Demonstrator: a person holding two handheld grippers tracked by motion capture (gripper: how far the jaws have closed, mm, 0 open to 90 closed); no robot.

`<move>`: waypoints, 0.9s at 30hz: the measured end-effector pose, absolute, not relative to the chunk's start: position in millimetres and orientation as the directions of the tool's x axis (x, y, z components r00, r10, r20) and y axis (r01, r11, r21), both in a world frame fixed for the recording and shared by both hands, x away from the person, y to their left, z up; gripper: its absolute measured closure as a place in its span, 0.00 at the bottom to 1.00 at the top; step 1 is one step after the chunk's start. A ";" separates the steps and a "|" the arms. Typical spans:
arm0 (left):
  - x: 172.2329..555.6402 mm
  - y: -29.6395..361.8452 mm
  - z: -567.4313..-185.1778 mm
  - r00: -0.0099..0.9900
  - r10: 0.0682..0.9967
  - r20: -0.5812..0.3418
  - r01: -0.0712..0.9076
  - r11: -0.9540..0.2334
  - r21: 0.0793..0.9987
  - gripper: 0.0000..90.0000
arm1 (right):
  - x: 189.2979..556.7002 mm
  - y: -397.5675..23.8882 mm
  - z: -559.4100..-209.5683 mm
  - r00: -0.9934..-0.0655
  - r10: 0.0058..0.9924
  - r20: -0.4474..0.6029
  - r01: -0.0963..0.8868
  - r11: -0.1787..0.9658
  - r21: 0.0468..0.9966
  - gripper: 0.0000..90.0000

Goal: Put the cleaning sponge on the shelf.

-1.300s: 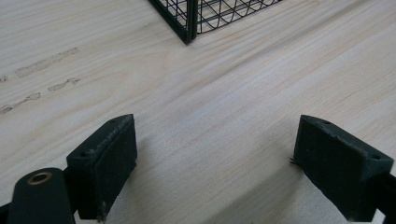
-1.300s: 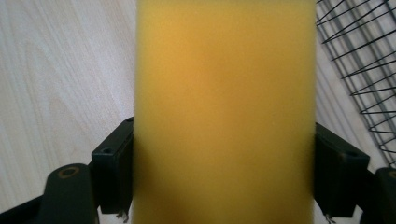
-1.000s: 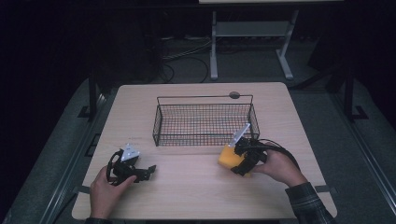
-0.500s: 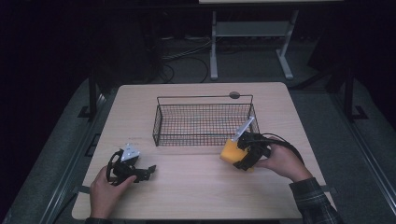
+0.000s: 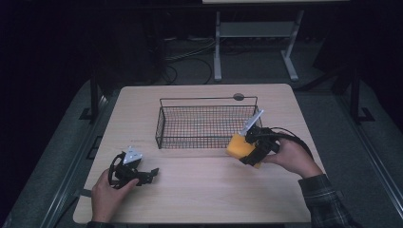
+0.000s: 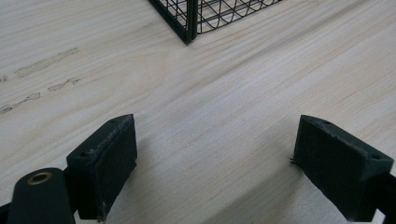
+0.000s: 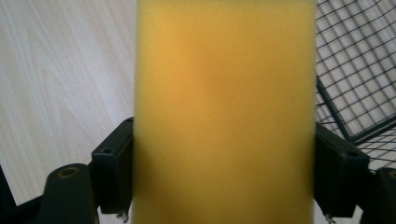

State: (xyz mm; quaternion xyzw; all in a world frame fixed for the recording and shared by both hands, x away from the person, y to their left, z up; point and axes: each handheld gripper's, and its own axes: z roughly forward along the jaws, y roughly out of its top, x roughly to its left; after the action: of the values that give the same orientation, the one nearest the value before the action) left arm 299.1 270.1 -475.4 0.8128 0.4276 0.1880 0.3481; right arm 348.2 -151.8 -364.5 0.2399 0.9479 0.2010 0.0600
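Beside the wire basket point(image 5: 206, 121), my right gripper point(image 5: 250, 151) clamps a yellow sponge point(image 5: 240, 146) that may snag its rim; left gripper point(image 5: 145, 175) fingers apart.

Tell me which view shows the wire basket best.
High view: the whole wire basket sits mid-table, all four walls visible. The left gripper view catches one corner at top; the right gripper view shows mesh at right, behind the yellow sponge.

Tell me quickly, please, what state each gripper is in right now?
Left gripper: open, empty, over the table.
Right gripper: shut on the sponge, beside the basket.
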 end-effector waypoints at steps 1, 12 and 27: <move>299.1 270.3 -475.3 0.565 0.825 0.009 0.564 -0.394 0.726 0.14 | 349.3 -152.3 -362.8 -0.878 0.479 -0.016 0.431 0.803 0.412 0.25; 299.1 270.2 -475.4 0.564 0.826 0.008 0.564 -0.392 0.727 0.14 | 362.6 -156.1 -351.0 -0.869 0.495 -0.023 0.440 0.792 0.422 0.25; 299.1 270.2 -475.4 0.564 0.826 0.008 0.564 -0.392 0.727 0.14 | 380.6 -158.3 -337.9 -0.861 0.507 -0.047 0.442 0.790 0.426 0.25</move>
State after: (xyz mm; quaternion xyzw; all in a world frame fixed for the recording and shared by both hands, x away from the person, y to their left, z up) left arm 299.1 270.2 -475.4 0.8128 0.4276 0.1879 0.3481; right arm 380.6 -158.3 -337.9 0.2515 0.9426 0.2047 0.0795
